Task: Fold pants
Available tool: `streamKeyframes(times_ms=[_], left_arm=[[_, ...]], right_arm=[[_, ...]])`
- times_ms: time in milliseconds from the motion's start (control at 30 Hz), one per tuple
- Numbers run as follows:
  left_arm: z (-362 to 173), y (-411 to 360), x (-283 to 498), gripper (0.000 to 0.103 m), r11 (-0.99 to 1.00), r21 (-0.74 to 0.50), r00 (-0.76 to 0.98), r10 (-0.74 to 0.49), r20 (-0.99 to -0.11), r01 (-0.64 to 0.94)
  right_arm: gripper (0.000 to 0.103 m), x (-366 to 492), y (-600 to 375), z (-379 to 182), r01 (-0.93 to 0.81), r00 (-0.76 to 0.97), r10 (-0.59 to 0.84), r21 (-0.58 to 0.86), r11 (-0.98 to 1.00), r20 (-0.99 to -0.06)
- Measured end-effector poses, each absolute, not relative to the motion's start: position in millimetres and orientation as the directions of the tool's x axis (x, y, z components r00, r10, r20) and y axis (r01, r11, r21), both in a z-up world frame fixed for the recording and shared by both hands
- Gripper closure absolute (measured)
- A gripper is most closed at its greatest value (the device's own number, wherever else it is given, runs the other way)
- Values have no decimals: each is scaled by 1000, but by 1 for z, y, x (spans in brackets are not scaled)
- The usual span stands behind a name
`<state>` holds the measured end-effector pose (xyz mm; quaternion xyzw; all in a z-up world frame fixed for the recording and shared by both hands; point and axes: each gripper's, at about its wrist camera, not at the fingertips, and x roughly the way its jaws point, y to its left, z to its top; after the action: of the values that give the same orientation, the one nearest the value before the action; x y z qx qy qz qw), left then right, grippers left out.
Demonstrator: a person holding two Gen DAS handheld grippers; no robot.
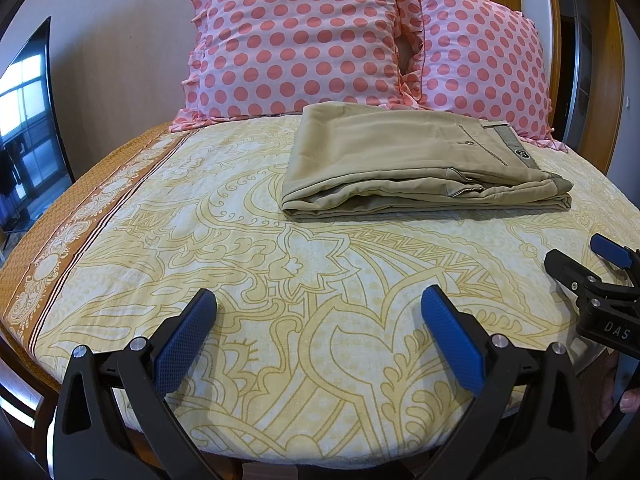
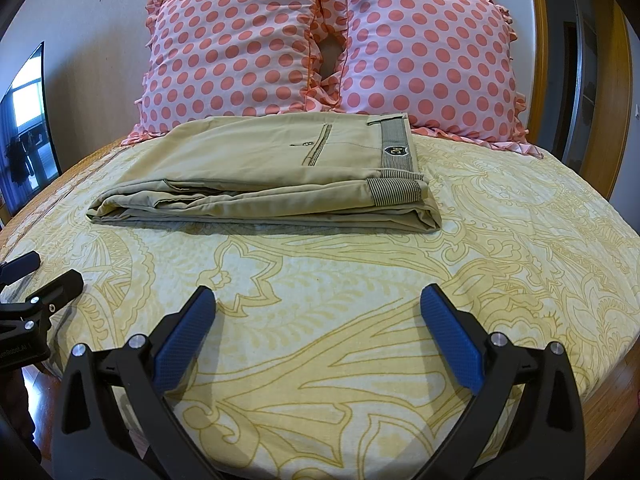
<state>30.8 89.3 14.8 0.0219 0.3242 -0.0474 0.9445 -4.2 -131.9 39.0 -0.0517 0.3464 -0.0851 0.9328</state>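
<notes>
Both claws are hanging spread and holding nothing over the near edge of the bed (image 1: 200,208): the left claw (image 1: 318,308) and the right claw (image 2: 318,308) side by side. Two polka-dot pillows (image 2: 240,48) are leaning at the far edge. Just before them, the khaki pants (image 2: 260,168) are lying folded flat, well apart from both claws.
</notes>
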Motion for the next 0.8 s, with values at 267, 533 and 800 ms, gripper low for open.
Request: streamKeyframes(times_ms=[267,533,800], left_arm=[[15,90,31,1,994,8,786,-80,-613,107],[15,90,32,1,994,7,786,-80,-612,107],[15,91,32,1,994,7,788,-81,-611,107]], right_arm=[[2,-4,-132,39,123,746,-195,-155,980,-637],[2,-4,-132,39,123,746,-194,-156,980,-636],[2,-4,-132,38,122,747,-194,-156,980,-636]])
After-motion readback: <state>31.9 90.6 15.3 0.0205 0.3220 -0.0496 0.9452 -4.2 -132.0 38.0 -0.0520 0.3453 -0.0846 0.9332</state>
